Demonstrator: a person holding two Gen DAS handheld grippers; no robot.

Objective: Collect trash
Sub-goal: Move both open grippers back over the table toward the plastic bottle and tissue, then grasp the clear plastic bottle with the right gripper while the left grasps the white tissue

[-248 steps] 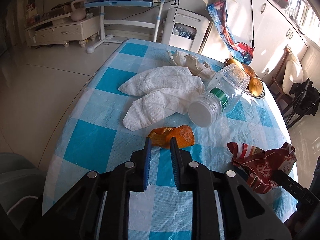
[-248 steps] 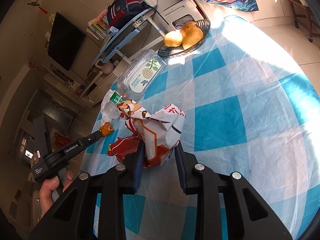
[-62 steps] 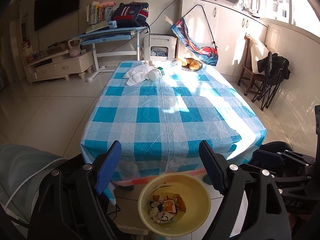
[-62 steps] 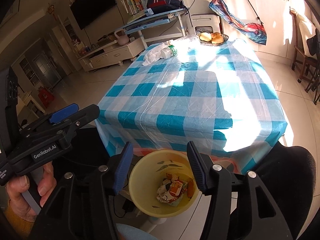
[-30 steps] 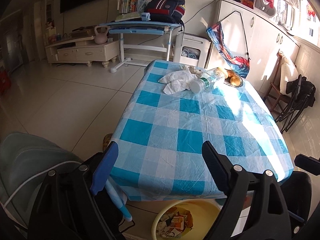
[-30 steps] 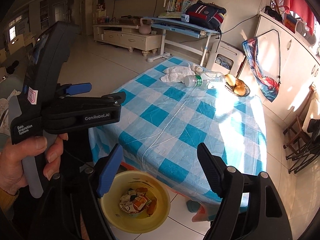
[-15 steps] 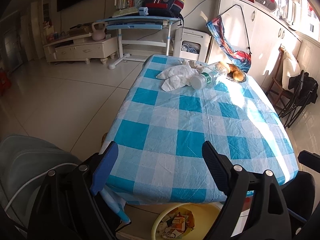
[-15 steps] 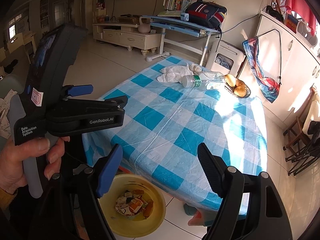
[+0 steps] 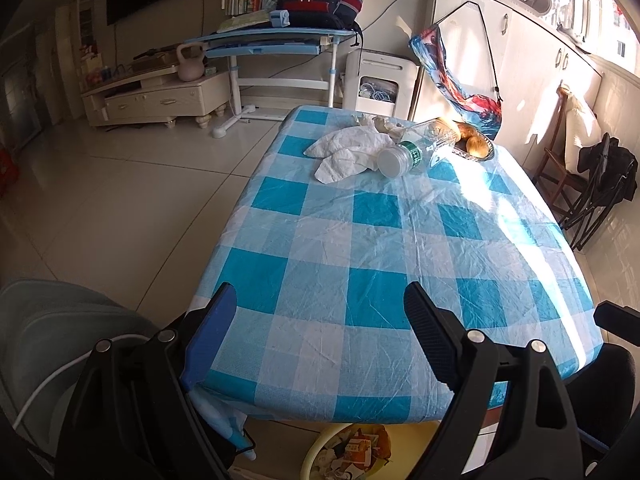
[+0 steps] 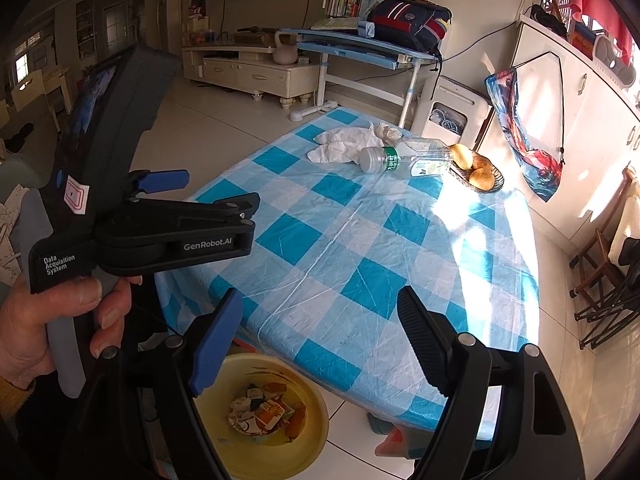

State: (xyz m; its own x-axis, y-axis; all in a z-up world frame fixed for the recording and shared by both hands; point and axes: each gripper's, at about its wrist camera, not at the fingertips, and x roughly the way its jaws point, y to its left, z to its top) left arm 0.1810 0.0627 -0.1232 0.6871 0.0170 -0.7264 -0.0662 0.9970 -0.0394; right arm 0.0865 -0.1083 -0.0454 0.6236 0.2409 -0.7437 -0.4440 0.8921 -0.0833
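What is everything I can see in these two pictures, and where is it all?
table: one, blue and white checked cloth, centre
tissues: a crumpled white heap, far end of table
bottle: one, clear with white cap and green label, lying beside the tissues
basket: one, dark, holding brownish-yellow round items, far right corner of table
bowl: one, yellow, on the floor at the near end of table, scraps of wrapper and peel inside
desk: one, blue and white, behind the table, dark backpack on it
cabinet: one, cream, low, by the left wall
chair: one, wooden, right side
hand: one, holding the left tool
left gripper: black with blue pads, jaws open, empty
right gripper: black with blue pads, jaws opening, empty
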